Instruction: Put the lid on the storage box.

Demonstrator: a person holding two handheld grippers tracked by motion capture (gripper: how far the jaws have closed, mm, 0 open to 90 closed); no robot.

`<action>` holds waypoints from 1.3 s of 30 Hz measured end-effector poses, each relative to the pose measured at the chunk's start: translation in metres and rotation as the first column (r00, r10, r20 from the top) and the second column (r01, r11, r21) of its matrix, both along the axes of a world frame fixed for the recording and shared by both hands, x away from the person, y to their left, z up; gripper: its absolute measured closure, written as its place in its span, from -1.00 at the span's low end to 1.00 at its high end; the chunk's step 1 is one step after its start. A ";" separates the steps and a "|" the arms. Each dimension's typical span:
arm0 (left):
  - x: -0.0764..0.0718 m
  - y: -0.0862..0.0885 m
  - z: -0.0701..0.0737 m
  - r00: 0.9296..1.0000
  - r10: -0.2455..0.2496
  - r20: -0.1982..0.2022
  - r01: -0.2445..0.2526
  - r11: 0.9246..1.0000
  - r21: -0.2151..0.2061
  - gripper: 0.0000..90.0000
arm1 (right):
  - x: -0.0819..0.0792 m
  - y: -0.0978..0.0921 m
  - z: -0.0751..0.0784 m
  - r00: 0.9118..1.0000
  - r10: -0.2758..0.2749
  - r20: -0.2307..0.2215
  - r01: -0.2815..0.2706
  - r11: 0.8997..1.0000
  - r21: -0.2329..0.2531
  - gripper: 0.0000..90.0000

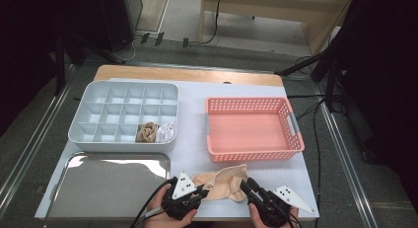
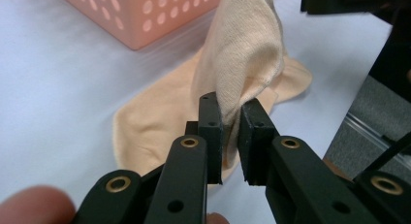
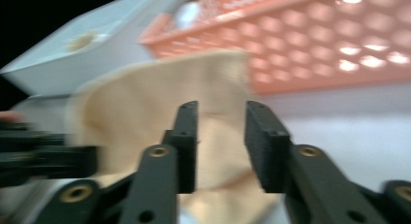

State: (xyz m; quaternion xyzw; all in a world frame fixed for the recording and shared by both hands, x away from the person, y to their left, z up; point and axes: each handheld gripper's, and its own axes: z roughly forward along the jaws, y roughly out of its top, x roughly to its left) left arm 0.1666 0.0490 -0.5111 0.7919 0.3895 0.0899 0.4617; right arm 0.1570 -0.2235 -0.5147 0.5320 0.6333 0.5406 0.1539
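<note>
A beige sock (image 1: 224, 181) lies crumpled on the white mat near the table's front edge, between my two grippers. My left gripper (image 1: 202, 191) comes at it from the left. In the left gripper view that gripper (image 2: 230, 110) is shut on a raised fold of the sock (image 2: 242, 49), and the rest of the sock spreads flat on the mat. My right gripper (image 1: 245, 185) is at the sock's right end. In the blurred right gripper view its jaws (image 3: 221, 112) stand open, with the sock (image 3: 140, 103) showing in the gap and to the left.
An empty pink basket (image 1: 296, 134) stands just behind the sock. A grey compartment box (image 1: 79, 132) at the back left holds a rolled beige sock (image 1: 146, 133) and a white one (image 1: 166, 132) in its front row. A metal tray (image 1: 108, 183) lies at the front left.
</note>
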 end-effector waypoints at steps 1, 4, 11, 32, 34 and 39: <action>0.000 0.001 0.000 1.000 0.004 0.002 -0.004 1.000 -0.005 0.83 | 0.002 -0.002 -0.005 0.999 -0.036 -0.010 0.036 0.999 -0.001 0.31; 0.002 0.004 0.001 1.000 0.003 0.000 -0.003 1.000 -0.017 0.81 | 0.007 -0.002 -0.016 0.994 -0.101 -0.041 0.101 0.995 0.001 0.17; 0.003 0.009 -0.003 1.000 0.013 -0.012 -0.013 1.000 -0.011 0.77 | 0.023 0.011 -0.024 0.995 -0.096 -0.037 0.094 0.994 -0.058 0.23; 0.012 0.032 0.003 0.997 0.062 -0.056 -0.066 0.995 -0.073 0.70 | 0.011 0.030 -0.011 1.000 0.022 0.014 -0.019 0.982 -0.188 0.92; 0.012 0.033 0.004 0.996 0.056 -0.075 -0.062 0.994 -0.089 0.70 | 0.006 0.025 -0.003 0.999 0.043 0.012 -0.040 0.983 -0.179 0.92; 0.017 0.036 0.000 0.986 0.030 -0.162 -0.042 0.996 -0.073 0.60 | -0.007 0.019 0.007 0.996 0.088 -0.024 -0.091 0.969 -0.231 0.90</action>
